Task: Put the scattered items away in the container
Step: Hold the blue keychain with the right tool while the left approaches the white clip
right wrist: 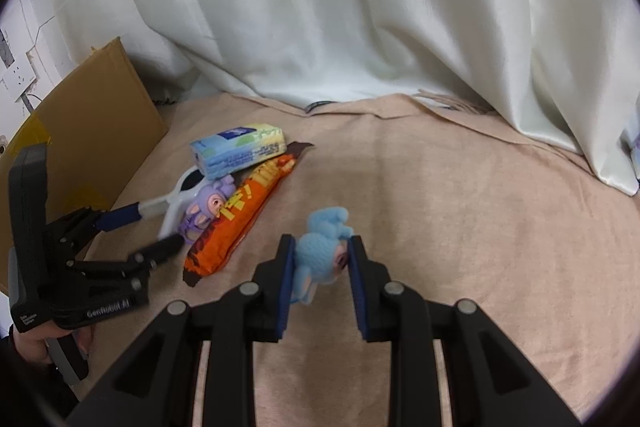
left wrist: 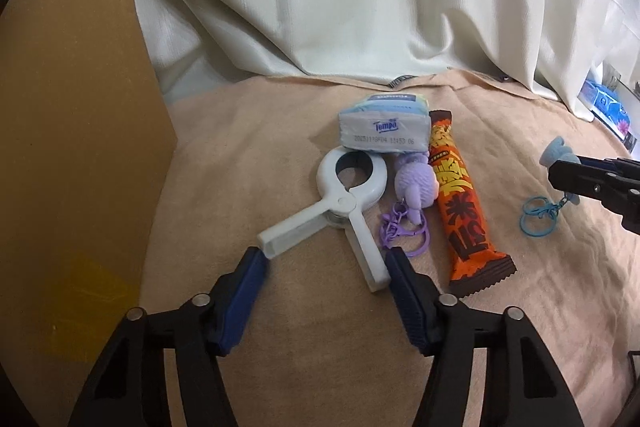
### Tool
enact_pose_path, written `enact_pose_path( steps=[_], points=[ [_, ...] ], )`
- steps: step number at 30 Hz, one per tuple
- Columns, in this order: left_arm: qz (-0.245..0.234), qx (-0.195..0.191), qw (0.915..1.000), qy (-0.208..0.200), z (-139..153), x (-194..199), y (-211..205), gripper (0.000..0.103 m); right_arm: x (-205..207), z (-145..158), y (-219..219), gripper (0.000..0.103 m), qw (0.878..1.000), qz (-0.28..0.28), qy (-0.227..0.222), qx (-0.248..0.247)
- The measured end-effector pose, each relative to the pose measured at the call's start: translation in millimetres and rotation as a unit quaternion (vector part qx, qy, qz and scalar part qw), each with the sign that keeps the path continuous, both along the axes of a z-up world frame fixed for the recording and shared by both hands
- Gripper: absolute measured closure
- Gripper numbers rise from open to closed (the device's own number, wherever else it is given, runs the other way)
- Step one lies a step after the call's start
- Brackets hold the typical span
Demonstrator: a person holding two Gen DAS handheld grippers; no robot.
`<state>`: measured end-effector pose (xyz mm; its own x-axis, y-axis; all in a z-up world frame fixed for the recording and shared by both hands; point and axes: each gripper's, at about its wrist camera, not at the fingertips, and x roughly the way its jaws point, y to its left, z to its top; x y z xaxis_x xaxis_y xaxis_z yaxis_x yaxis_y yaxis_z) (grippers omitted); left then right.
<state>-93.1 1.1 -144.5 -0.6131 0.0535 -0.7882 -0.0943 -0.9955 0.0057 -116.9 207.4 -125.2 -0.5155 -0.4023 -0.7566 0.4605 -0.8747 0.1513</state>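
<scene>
We are holding the left claw (left wrist: 326,263) open low in the left wrist frame, its blue pads bracketing the two splayed handles of the white clamp (left wrist: 344,203) at frame centre. Squeezing those handles may be springing the clamp's ring open, and it could be nudging the purple keychain toy (left wrist: 412,187) and tissue pack (left wrist: 384,127) touching it, or dragging the orange snack bar (left wrist: 464,203) beside them. Our right claw (right wrist: 322,259) is pinching the blue keychain toy (right wrist: 320,251) at the centre of the right wrist frame; its ring is dangling and could be snagging on the blanket (right wrist: 480,227). The cardboard box (left wrist: 68,147) is standing at the left edge.
</scene>
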Motion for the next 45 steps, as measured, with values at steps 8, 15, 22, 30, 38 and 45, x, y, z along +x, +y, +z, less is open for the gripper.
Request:
enact_pose_path(
  steps=[8,15,22,30,38,45],
  points=[
    [0.016,0.038,0.999,0.016,6.0,2.0,-15.3,0.042,2.5,2.4,-4.3,0.073,1.0,0.003,0.005,0.0],
    [0.008,0.03,0.9995,0.004,2.2,-7.6,-16.9,0.042,1.8,3.8,-3.9,0.073,1.0,0.005,0.003,-0.005],
    [0.009,0.011,0.9999,0.0,0.7,-16.5,-12.0,0.04,1.5,3.8,-3.6,0.073,1.0,0.002,0.002,-0.007],
    [0.012,-0.006,0.9999,-0.008,0.7,-14.5,-4.4,0.039,-2.7,1.7,3.1,0.073,1.0,-0.003,0.0,-0.008],
    [0.01,-0.02,0.9996,0.016,13.1,0.3,8.1,0.039,-2.8,1.3,6.0,0.073,1.0,0.0,0.0,-0.009],
    [0.013,0.024,0.9987,0.042,28.6,10.9,-0.4,0.039,-0.5,1.5,5.4,0.073,1.0,0.001,0.0,-0.013]
  ],
)
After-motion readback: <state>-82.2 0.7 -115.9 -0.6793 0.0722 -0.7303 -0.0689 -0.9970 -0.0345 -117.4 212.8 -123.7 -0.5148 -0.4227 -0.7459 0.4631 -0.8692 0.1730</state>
